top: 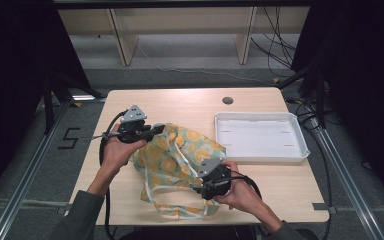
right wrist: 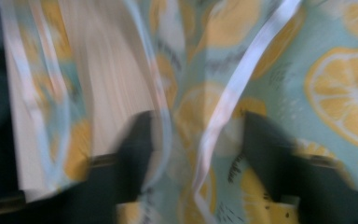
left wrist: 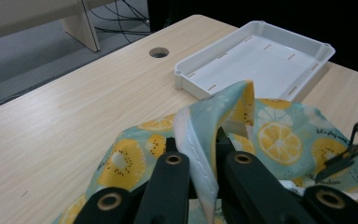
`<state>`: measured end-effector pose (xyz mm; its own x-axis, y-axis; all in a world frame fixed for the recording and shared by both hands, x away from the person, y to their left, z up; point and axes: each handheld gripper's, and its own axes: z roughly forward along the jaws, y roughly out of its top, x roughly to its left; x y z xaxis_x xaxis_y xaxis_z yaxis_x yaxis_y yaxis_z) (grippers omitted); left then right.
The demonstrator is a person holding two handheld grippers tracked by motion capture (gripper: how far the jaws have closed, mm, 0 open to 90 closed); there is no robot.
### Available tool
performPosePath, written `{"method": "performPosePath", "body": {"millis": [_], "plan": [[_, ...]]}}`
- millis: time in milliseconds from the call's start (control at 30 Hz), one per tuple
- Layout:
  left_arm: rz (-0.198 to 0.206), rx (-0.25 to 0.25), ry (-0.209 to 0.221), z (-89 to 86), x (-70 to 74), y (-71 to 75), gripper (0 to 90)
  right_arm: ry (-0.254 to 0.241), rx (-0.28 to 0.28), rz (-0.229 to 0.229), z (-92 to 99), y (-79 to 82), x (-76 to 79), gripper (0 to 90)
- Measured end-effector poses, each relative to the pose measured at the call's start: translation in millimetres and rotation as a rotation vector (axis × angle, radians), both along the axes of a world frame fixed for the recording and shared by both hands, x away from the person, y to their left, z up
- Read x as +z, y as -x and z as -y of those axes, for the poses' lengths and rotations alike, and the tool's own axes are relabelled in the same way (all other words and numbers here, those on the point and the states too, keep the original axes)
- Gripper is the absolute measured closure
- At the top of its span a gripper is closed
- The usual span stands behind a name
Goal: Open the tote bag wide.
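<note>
- Two grippers worked one lemon-print cloth bag (top: 177,160), which lay crumpled on the worktop (top: 190,102) just to the left of the white tray (top: 261,136), near your edge.
- Your left gripper (top: 152,131) sat at the bag's far-left corner, on the side away from the tray. Its fingers (left wrist: 170,179) were together, clamped on a fold of the bag's hemmed rim (left wrist: 200,140), and that fold stood up above the rest of the cloth. I judged you held it raised to keep the mouth of the bag lifted off the worktop.
- Your right gripper (top: 200,189) pointed into the bag's near side, below the tray's near-left corner. Its fingers (right wrist: 137,135) stood apart with the pale handle straps (right wrist: 223,112) and printed cloth between them; the view was blurred, and I saw no fingertip pressing on the cloth.
- The bag's loose handle loop (top: 172,207) trailed toward you, farther from the tray than the body of the bag.
- My guess: the right side still needed its own hold on the rim or a strap before the bag could be spread or carried toward the tray.
</note>
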<state>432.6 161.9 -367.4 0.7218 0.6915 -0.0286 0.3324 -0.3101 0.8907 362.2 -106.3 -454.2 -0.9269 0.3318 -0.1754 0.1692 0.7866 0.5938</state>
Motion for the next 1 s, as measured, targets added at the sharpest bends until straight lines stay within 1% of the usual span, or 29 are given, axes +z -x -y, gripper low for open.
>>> {"method": "performPosePath", "body": {"millis": [33, 67, 100, 133, 167, 200, 233, 267, 300, 333, 367, 400, 433, 467, 533, 567, 600, 633, 667, 700, 733, 800, 833, 867, 900, 933, 967, 1000], "plan": [[0.001, 0.002, -0.005, -1.3, 0.2, -0.6, 89.0, 0.047, 0.037, 0.035, -0.3, 0.1, -3.3, 74.2], [0.001, 0.004, -0.008, -2.2, -0.2, -1.1, 89.0, 0.072, 0.059, 0.048, -0.9, -1.8, -4.1, 80.0], [0.000, 0.009, -0.010, -3.0, -0.6, -1.5, 88.9, 0.085, 0.051, 0.040, 0.0, -3.5, -1.6, 87.6], [-0.002, 0.012, -0.011, -4.7, -1.2, -2.2, 88.7, 0.073, 0.045, 0.050, 1.5, -6.5, 2.8, 89.6], [-0.002, 0.016, -0.014, -6.0, -1.5, -2.7, 88.5, 0.040, 0.012, 0.083, 3.3, -10.1, 9.3, 90.0], [-0.001, 0.022, -0.013, -8.6, -2.2, -3.7, 88.5, 0.021, -0.013, 0.086, 4.8, -12.2, 14.5, 90.0], [-0.002, 0.028, -0.012, -10.3, -2.8, -4.3, 88.3, -0.062, -0.038, 0.114, 8.8, -22.0, 30.4, 90.0], [-0.005, 0.031, -0.009, -13.0, -3.8, -5.5, 88.2, -0.102, -0.038, 0.121, 10.7, -27.0, 39.1, 90.0], [-0.007, 0.038, -0.009, -15.8, -5.1, -6.5, 88.2, -0.102, -0.038, 0.121, 10.7, -27.0, 39.1, 90.0], [-0.015, 0.049, 0.000, -19.7, -7.7, -8.3, 88.0, -0.142, -0.037, 0.121, 12.7, -32.5, 48.0, 90.0], [-0.019, 0.057, -0.005, -22.4, -9.1, -9.6, 87.7, -0.217, -0.037, 0.115, 14.6, -39.5, 57.9, 90.0], [-0.026, 0.067, -0.007, -25.7, -11.6, -11.7, 87.5, -0.248, -0.047, 0.111, 15.6, -43.5, 63.6, 90.0], [-0.028, 0.078, -0.005, -28.9, -14.6, -14.1, 87.0, -0.278, -0.055, 0.118, 16.1, -49.3, 70.0, 90.0], [-0.033, 0.094, -0.013, -32.4, -17.2, -16.0, 86.4, -0.299, -0.050, 0.139, 16.2, -56.2, 75.7, 90.0], [-0.049, 0.118, -0.017, -39.3, -25.7, -20.9, 83.8, -0.342, -0.096, 0.153, 16.0, -69.4, 83.7, 90.0], [-0.062, 0.121, -0.030, -41.6, -28.5, -22.2, 82.4, -0.351, -0.098, 0.165, 15.6, -76.7, 85.0, 90.0], [-0.069, 0.114, -0.053, -44.9, -33.0, -24.6, 81.2, -0.353, -0.099, 0.184, 15.4, -82.2, 85.7, 90.0], [-0.081, 0.119, -0.067, -47.2, -37.9, -25.5, 77.4, -0.368, -0.143, 0.161, 14.3, -92.8, 83.1, 90.0], [-0.089, 0.128, -0.069, -48.2, -41.3, -25.7, 77.4, -0.368, -0.143, 0.161, 14.3, -92.8, 83.1, 90.0], [-0.100, 0.133, -0.074, -51.0, -46.4, -25.3, 73.5, -0.368, -0.157, 0.163, 13.3, -96.6, 81.2, 90.0], [-0.125, 0.132, -0.079, -52.8, -49.0, -23.8, 66.9, -0.359, -0.179, 0.159, 12.6, -102.4, 78.1, 90.0], [-0.161, 0.138, -0.102, -54.3, -50.4, -16.3, 52.9, -0.344, -0.186, 0.161, 12.2, -111.5, 73.2, 90.0], [-0.150, 0.142, -0.118, -56.6, -48.2, -11.0, 46.6, -0.343, -0.207, 0.155, 11.2, -113.3, 70.7, 90.0], [-0.144, 0.151, -0.115, -59.7, -45.0, -5.2, 42.4, -0.337, -0.202, 0.159, 10.7, -116.1, 68.8, 90.0], [-0.142, 0.167, -0.101, -62.3, -41.1, 0.8, 37.8, -0.334, -0.207, 0.156, 10.2, -117.6, 67.4, 90.0], [-0.122, 0.173, -0.099, -64.9, -36.4, 7.0, 34.8, -0.336, -0.217, 0.148, 9.8, -117.9, 66.4, 90.0], [-0.087, 0.168, -0.116, -67.4, -30.8, 13.4, 31.8, -0.327, -0.211, 0.153, 9.4, -119.3, 65.7, 90.0], [-0.050, 0.159, -0.144, -70.1, -24.9, 19.3, 30.5, -0.320, -0.208, 0.149, 9.2, -119.8, 65.6, 90.0]]}}
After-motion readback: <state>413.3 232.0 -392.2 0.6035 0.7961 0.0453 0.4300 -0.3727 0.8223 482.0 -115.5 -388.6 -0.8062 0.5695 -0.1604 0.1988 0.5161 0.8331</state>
